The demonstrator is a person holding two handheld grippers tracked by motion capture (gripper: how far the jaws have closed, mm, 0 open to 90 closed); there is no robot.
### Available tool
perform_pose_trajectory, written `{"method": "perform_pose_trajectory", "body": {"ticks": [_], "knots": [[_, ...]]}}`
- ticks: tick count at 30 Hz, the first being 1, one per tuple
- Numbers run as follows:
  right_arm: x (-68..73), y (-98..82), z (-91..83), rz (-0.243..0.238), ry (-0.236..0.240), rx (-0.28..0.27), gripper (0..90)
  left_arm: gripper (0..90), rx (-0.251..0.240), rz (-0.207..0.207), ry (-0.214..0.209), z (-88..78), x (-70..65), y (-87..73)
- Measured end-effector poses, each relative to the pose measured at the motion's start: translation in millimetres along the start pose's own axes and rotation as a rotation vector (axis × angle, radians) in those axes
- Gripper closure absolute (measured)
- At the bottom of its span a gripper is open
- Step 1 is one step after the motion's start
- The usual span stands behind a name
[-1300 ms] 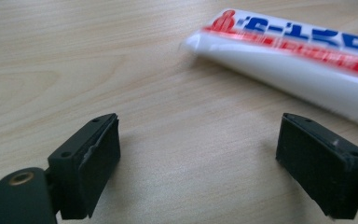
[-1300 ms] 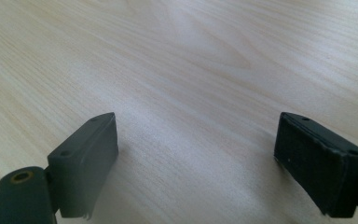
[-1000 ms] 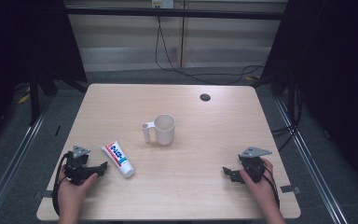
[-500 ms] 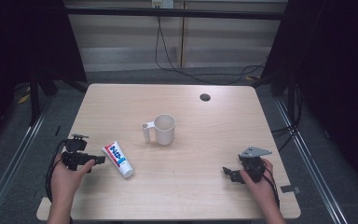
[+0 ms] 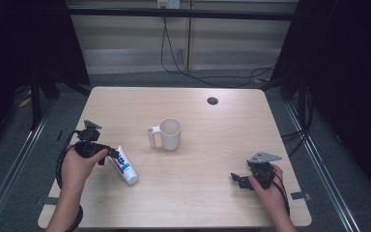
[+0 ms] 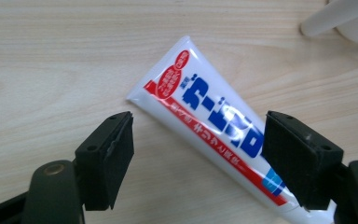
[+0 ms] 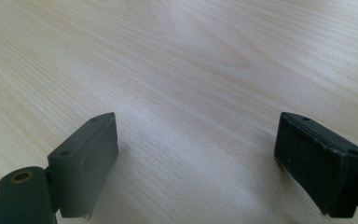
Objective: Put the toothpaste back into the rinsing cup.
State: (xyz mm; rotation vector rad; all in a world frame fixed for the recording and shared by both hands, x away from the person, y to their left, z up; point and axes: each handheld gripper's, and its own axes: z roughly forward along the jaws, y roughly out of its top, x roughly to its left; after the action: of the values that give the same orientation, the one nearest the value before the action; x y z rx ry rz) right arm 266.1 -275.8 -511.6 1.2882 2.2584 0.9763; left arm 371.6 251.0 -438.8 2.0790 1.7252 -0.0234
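A white toothpaste tube [image 5: 124,165] with red and blue print lies flat on the wooden table [image 5: 222,145], left of centre. My left gripper [image 5: 107,155] hovers at the tube's flat end. In the left gripper view, its jaws [image 6: 198,126] stand apart over the tube [image 6: 214,116]. They have just been closing a little, with the tube lying below them and neither pad pressing on it. A white mug [image 5: 170,134] stands upright mid-table with its handle to the left, and its edge [image 6: 349,21] appears in the left gripper view. My right gripper [image 5: 239,180] rests open near the front right, with bare wood between its jaws [image 7: 196,140].
A small dark round hole [image 5: 212,100] sits near the table's far edge. Cables hang behind the table, and dark frames stand at both sides. Open wood lies between the mug and my right gripper.
My left hand has lifted and moved away from the front edge, up to the tube's flat end. The right hand, the tube and the mug have stayed put.
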Motion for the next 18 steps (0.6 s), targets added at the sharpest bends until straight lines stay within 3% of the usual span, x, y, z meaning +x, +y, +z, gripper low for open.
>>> {"method": "perform_pose_trajectory", "body": {"ticks": [4, 11, 18], "knots": [[0.0, 0.0, 0.1, 0.000, 0.000, 0.000, 13.1, 25.1, 0.037, -0.059, 0.000, 4.8, -4.7, 6.0], [0.0, 0.0, 0.1, 0.000, -0.001, 0.000, 13.1, 25.1, 0.085, -0.058, 0.029, 12.9, -8.8, 11.3], [0.0, 0.0, 0.0, 0.001, -0.001, 0.000, 13.1, 25.1, 0.100, -0.070, 0.048, 18.3, -11.7, 12.1]]}}
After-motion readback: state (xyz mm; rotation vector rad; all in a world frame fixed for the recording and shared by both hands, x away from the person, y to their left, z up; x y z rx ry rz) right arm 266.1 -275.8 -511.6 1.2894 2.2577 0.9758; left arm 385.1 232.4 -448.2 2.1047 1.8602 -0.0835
